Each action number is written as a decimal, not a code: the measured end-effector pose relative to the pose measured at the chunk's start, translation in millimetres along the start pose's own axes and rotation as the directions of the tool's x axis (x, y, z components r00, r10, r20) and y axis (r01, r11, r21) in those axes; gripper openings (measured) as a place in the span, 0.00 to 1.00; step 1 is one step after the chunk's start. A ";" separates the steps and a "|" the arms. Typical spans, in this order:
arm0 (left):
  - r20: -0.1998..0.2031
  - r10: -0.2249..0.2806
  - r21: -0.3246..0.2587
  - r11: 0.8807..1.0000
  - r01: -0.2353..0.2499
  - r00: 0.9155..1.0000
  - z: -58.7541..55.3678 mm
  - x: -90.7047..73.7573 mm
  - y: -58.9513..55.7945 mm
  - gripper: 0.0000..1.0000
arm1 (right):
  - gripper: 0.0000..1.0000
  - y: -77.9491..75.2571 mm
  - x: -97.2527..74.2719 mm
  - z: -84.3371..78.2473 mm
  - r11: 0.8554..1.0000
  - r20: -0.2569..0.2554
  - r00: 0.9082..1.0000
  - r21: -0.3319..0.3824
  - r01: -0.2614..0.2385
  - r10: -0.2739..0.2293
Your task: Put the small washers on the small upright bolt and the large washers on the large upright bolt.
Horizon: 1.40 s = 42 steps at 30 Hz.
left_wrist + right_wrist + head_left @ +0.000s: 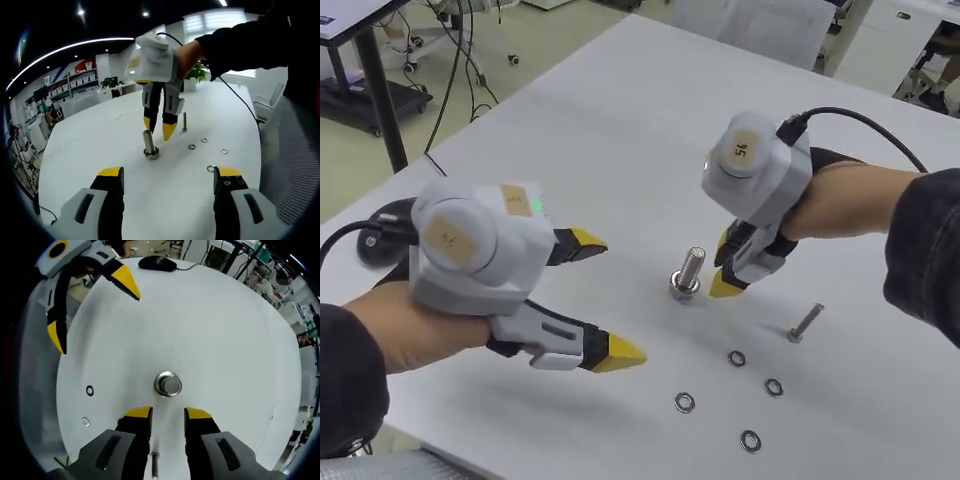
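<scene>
The large bolt (687, 270) stands upright on the white table (620, 130), threads up. My right gripper (724, 265) hovers just right of it, tips down, jaws a little apart and holding nothing. From above in the right gripper view, the large bolt (168, 384) lies just ahead of the right gripper (168, 414). The small bolt (806, 322) stands further right. Several loose washers lie in front, among them one washer (737, 358) and a nearer washer (685, 402). My left gripper (604, 295) is wide open and empty, left of the bolts.
A black mouse (157, 263) and its cable lie at the table's far left end. Beyond the table are a black desk leg (380, 90), floor cables and other office furniture. The table's near edge runs close under my left hand.
</scene>
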<state>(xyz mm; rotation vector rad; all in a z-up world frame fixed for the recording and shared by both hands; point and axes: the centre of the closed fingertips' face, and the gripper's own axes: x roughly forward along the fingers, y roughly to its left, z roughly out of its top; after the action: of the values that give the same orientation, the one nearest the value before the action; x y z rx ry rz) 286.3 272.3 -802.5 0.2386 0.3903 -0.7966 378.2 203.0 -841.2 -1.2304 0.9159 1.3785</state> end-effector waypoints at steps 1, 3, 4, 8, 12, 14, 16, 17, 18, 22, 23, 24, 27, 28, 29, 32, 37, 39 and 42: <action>0.002 -0.003 0.000 1.000 0.003 1.000 0.6 0.2 -0.6 0.72 | 0.26 1.2 -1.7 -1.6 1.000 0.001 1.000 0.005 0.001 -0.001; 0.006 -0.011 -0.004 1.000 0.011 1.000 1.9 0.6 -1.8 0.72 | 0.26 2.4 -4.2 -3.6 1.000 0.004 1.000 0.011 0.007 -0.007; 0.007 -0.012 -0.003 1.000 0.012 1.000 2.4 0.7 -2.1 0.72 | 0.26 2.1 -3.7 -4.3 1.000 0.006 1.000 0.015 0.008 -0.008; 0.004 -0.029 0.004 1.000 0.029 1.000 3.6 1.9 -5.8 0.72 | 0.26 4.8 -8.4 -6.2 0.999 0.032 0.999 0.046 0.010 -0.011; 0.021 -0.053 -0.006 0.999 0.053 0.998 8.1 2.3 -10.1 0.72 | 0.26 10.2 -13.0 -10.2 0.998 0.041 0.999 0.065 0.011 -0.014; 0.023 -0.059 -0.002 0.998 0.059 0.998 9.8 2.5 -11.1 0.72 | 0.26 10.4 -13.1 -13.5 0.997 0.045 0.999 0.077 0.011 -0.014; 0.026 -0.067 0.003 0.998 0.067 0.997 11.7 2.9 -12.6 0.72 | 0.26 14.4 -14.5 -14.2 0.996 0.052 0.999 0.088 0.009 -0.013; 0.026 -0.069 0.006 0.998 0.069 0.997 12.3 3.1 -13.1 0.72 | 0.26 17.9 -15.3 -15.3 0.995 0.055 0.998 0.097 0.006 -0.012; 0.025 -0.072 0.007 0.997 0.072 0.997 12.8 3.4 -13.7 0.72 | 0.26 20.4 -15.7 -16.4 0.995 0.054 0.998 0.102 0.005 -0.010; 0.040 -0.087 0.008 0.996 0.086 0.995 18.3 3.8 -16.0 0.72 | 0.25 28.1 -15.7 -23.8 0.992 0.047 0.999 0.123 0.002 -0.008; 0.042 -0.089 0.008 0.996 0.088 0.995 19.0 4.0 -16.2 0.72 | 0.25 30.7 -15.4 -25.6 0.992 0.046 0.999 0.128 0.001 -0.007; 0.042 -0.091 0.009 0.996 0.091 0.995 19.6 4.2 -16.6 0.72 | 0.25 32.7 -14.9 -26.8 0.991 0.045 0.999 0.132 0.000 -0.006; 0.046 -0.107 0.013 0.994 0.107 0.993 23.0 5.1 -20.1 0.72 | 0.25 41.3 -11.9 -30.6 0.990 0.044 0.999 0.144 -0.007 0.001; 0.045 -0.111 0.016 0.994 0.110 0.993 23.5 5.5 -20.9 0.72 | 0.25 44.2 -9.9 -32.2 0.988 0.044 0.999 0.154 -0.012 0.006; 0.043 -0.115 0.018 0.993 0.114 0.992 23.8 5.9 -21.6 0.72 | 0.25 46.6 -8.3 -33.5 0.988 0.042 0.999 0.157 -0.015 0.008; 0.040 -0.128 0.023 0.992 0.127 0.991 24.8 7.8 -24.5 0.72 | 0.25 53.1 -4.6 -36.3 0.986 0.039 0.999 0.167 -0.025 0.019; 0.037 -0.148 0.029 0.989 0.147 0.988 26.1 10.9 -29.9 0.72 | 0.24 60.8 3.4 -37.8 0.983 0.044 0.998 0.181 -0.041 0.034; 0.034 -0.153 0.033 0.988 0.152 0.988 25.7 12.1 -30.3 0.72 | 0.24 62.3 6.1 -37.1 0.981 0.050 0.998 0.187 -0.046 0.037; 0.032 -0.157 0.034 0.987 0.156 0.987 25.5 13.1 -30.1 0.72 | 0.23 65.0 11.7 -38.0 0.981 0.052 0.998 0.188 -0.050 0.041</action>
<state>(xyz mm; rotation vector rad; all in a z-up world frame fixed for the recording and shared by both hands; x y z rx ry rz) 278.9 234.5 -787.0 0.2246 0.3671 -0.9604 322.6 157.0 -865.5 -1.0339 1.0223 1.3181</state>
